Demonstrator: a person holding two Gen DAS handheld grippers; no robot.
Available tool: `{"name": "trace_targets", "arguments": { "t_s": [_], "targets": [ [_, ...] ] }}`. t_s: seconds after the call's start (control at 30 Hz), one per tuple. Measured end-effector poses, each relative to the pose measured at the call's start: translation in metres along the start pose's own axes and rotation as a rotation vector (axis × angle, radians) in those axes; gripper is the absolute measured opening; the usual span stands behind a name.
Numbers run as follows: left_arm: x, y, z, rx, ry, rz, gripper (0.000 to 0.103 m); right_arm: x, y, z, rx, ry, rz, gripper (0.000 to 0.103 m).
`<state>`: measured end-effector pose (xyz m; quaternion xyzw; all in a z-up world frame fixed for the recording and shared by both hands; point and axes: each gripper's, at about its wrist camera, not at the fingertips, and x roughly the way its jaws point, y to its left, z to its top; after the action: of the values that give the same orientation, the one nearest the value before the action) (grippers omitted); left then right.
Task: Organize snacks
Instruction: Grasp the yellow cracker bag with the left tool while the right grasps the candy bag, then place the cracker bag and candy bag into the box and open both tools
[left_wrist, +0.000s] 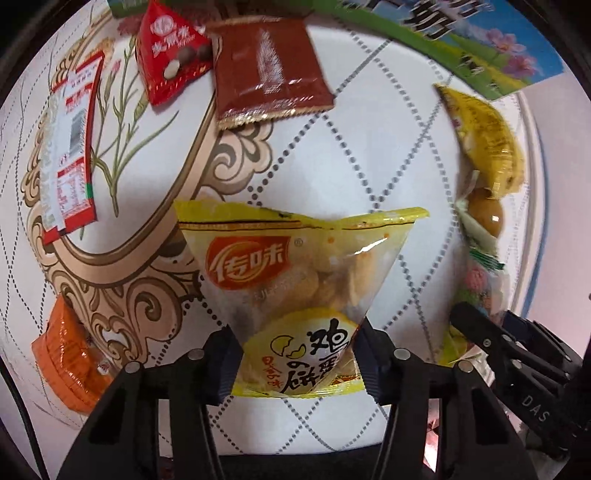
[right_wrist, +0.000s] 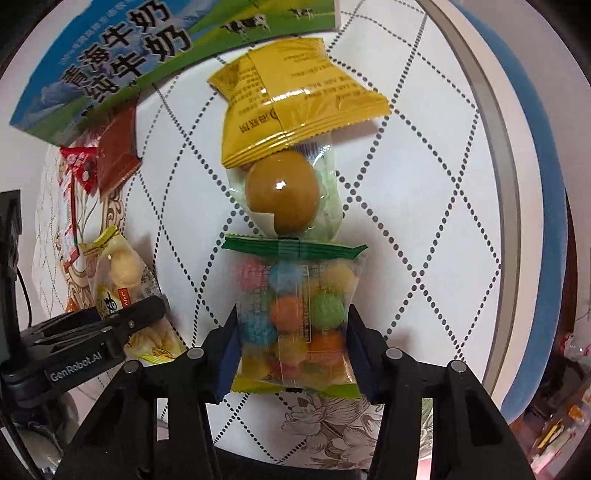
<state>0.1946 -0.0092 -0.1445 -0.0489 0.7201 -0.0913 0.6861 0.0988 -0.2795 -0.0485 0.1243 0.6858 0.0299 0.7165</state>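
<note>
Fingers (left_wrist: 225, 365) clamp the egg-cookie bag (left_wrist: 295, 280) and candy bag (right_wrist: 295, 314) low (both light, crinkly, crushable).

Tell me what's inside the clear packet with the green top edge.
The candy packet holds round coloured balls: orange, green, blue, yellow, pink. A printed label strip and the right gripper hide some.

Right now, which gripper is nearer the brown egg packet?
Right. The right gripper grips the colourful candy bag that touches the brown egg packet. The left gripper, holding the yellow biscuit bag, sits farther to the side.
</note>
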Motion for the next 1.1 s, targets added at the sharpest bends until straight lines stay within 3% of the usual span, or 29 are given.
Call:
{"name": "trace_targets", "arguments": {
  "t_s": [0.23,0.37,0.5,0.67,0.77,0.87,1.1],
  "targets": [
    [-0.068,-0.023,0.008,0.03,-0.102,-0.087,0.051,-0.058,0.007,-0.003,-0.022,-0.05,0.112,0.053],
    [-0.123,-0.047,0.03,0.073,-0.17,-0.169,0.051,-0.103,0.015,0.016,-0.044,-0.111,0.188,0.053],
    [-0.165,-0.053,0.069,0.109,-0.206,-0.213,0.051,-0.149,0.025,0.059,-0.066,-0.193,0.245,0.053],
    [-0.202,-0.038,0.133,0.13,-0.26,-0.14,0.051,-0.18,0.04,0.13,-0.113,-0.306,0.192,0.053],
    [-0.203,-0.02,0.172,0.119,-0.252,-0.084,0.051,-0.174,0.049,0.177,-0.13,-0.302,0.163,0.053],
    [-0.189,-0.004,0.21,0.102,-0.189,-0.027,0.051,-0.155,0.058,0.217,-0.135,-0.26,0.139,0.053],
    [-0.132,0.015,0.26,0.052,-0.043,0.042,0.051,-0.101,0.083,0.256,-0.171,-0.133,0.072,0.053]
  ]
}}
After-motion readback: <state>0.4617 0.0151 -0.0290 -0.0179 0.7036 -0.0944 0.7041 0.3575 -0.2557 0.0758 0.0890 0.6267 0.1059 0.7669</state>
